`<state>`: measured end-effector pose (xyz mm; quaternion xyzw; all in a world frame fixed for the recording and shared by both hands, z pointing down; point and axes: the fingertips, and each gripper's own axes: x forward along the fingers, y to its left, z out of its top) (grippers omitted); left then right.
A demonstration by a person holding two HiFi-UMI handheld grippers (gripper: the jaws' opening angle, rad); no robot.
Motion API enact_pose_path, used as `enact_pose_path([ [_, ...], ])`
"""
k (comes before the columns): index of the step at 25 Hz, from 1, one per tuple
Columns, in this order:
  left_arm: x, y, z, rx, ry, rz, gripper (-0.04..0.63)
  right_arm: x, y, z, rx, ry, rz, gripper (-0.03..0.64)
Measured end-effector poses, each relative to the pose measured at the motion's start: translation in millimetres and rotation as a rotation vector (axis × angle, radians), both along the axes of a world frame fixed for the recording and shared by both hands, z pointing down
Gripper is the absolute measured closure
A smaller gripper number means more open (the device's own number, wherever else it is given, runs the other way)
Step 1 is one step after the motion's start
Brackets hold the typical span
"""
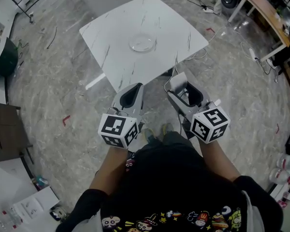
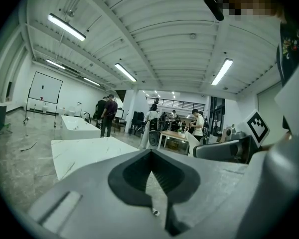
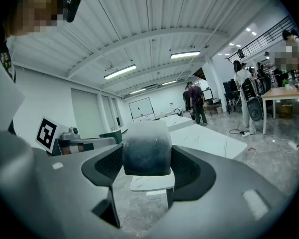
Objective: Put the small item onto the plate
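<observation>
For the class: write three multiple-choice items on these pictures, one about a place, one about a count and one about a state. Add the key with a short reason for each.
1. Where does the plate stand?
A. on the white table
B. on the floor
C. on a chair

2. How many of the two tongs hold something?
A. none
B. one
C. both

3. In what state are the left tongs?
A. wide apart
B. closed, with nothing between them
C. closed on a cup

Key:
1 A, since the head view shows the clear plate near the middle of the tabletop.
2 B, since only the right tongs clamp the dark small item.
3 B, since the left gripper view shows the tips meeting and no object between them.
</observation>
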<state>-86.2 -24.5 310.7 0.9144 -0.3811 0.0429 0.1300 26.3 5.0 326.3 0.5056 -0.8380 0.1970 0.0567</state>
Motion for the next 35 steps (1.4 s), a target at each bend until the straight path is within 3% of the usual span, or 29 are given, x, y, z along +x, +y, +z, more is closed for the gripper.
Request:
enact_pose_path([
  [10, 15, -46, 12, -0.029, -0.014, -0.026, 0.595, 11, -52, 17, -0.039, -0.013, -0.041, 0.29],
  [24, 31, -152, 37, -0.08, -0.043, -0.151, 0.595, 24, -176, 51, -0.098, 0.012, -0.199, 0.29],
  [35, 33, -201, 67, -0.13, -0.038, -0.237, 0.595, 22, -245, 85, -0.124, 0.077, -0.294, 0.29],
])
